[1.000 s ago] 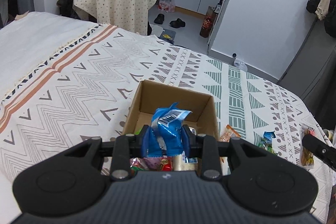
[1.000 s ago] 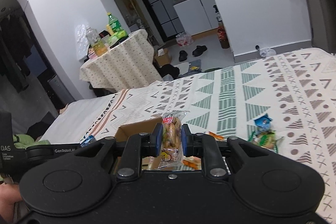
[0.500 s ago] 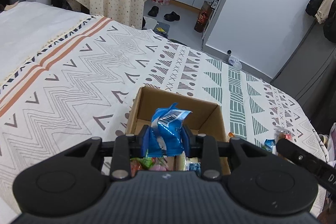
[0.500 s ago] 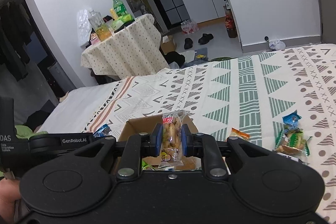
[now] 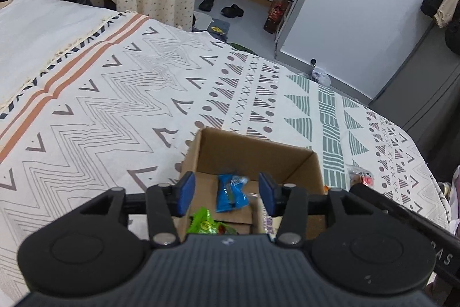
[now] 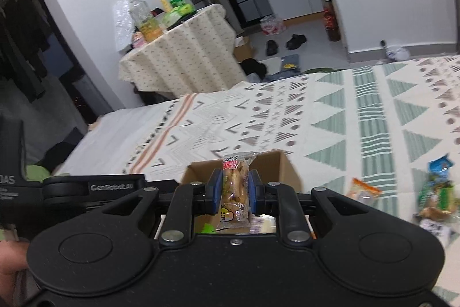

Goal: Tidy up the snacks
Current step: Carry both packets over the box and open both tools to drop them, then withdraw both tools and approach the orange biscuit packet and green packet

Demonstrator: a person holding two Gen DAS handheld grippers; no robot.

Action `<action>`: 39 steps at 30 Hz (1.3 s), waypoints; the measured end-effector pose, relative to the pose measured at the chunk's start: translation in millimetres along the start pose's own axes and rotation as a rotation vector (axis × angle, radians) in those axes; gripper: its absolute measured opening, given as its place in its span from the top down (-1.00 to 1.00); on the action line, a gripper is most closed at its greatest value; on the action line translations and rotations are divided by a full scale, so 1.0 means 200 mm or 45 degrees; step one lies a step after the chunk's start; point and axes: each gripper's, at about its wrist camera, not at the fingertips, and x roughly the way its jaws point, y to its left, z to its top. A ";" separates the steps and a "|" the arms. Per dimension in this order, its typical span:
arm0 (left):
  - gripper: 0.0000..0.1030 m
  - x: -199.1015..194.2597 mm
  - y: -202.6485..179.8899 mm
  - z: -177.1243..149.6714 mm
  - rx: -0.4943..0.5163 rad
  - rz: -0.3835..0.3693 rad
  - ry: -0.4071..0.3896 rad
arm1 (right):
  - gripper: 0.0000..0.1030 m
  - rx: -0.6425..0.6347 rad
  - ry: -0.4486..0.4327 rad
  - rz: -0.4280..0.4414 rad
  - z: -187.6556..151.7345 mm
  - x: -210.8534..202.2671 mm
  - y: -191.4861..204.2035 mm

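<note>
**Snack sorting on patterned bed: items near to far**

Left gripper (image 5: 227, 193): black body, blue-padded fingers (image 5: 184, 193) apart and opening, nothing clamped between them.

Right gripper (image 6: 233, 192): black body, blue-padded fingers (image 6: 215, 192) opening yet touching both sides of a clear-wrapped pastry snack with red label (image 6: 234, 189), upright above the box.

Open brown cardboard box (image 5: 256, 154): resting on the bed, directly beneath both grippers. Inside: crumpled blue foil snack packet (image 5: 231, 192) lying on the box floor, free of the left fingers; bright green wrapper (image 5: 205, 225) at the near edge.

Loose snack packets (image 6: 437, 192): scattered on the bed to the right of the box, blurred.

Bed cover (image 5: 115, 105): cream, with grey zigzags, orange stripes, green triangles.

Round bench under dotted cream cloth (image 6: 184, 53): beyond the bed, carrying bottles.

Dark shoes (image 5: 220, 6): on the grey floor, farther off.
</note>
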 end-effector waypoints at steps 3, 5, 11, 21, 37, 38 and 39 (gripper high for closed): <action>-0.24 0.00 0.02 0.00 -0.002 0.027 0.002 | 0.10 0.004 0.011 0.021 -0.02 0.02 0.01; -0.37 -0.01 0.03 0.00 -0.011 0.035 0.009 | 0.05 -0.009 0.015 -0.004 -0.03 0.01 0.01; -0.60 -0.02 0.04 -0.02 -0.027 0.063 0.035 | 0.03 0.038 0.054 -0.082 -0.05 -0.05 -0.05; -0.85 -0.10 -0.07 -0.11 0.030 0.058 0.009 | -0.16 0.072 0.049 -0.146 -0.04 -0.21 -0.15; -1.00 -0.17 -0.39 -0.26 0.106 0.017 -0.017 | -0.79 0.146 -0.012 -0.191 -0.06 -0.51 -0.43; -1.00 -0.18 -0.41 -0.27 0.109 0.010 -0.020 | -0.82 0.154 -0.018 -0.188 -0.07 -0.53 -0.45; -1.00 -0.18 -0.43 -0.28 0.114 0.006 -0.022 | -0.86 0.158 -0.025 -0.190 -0.07 -0.54 -0.46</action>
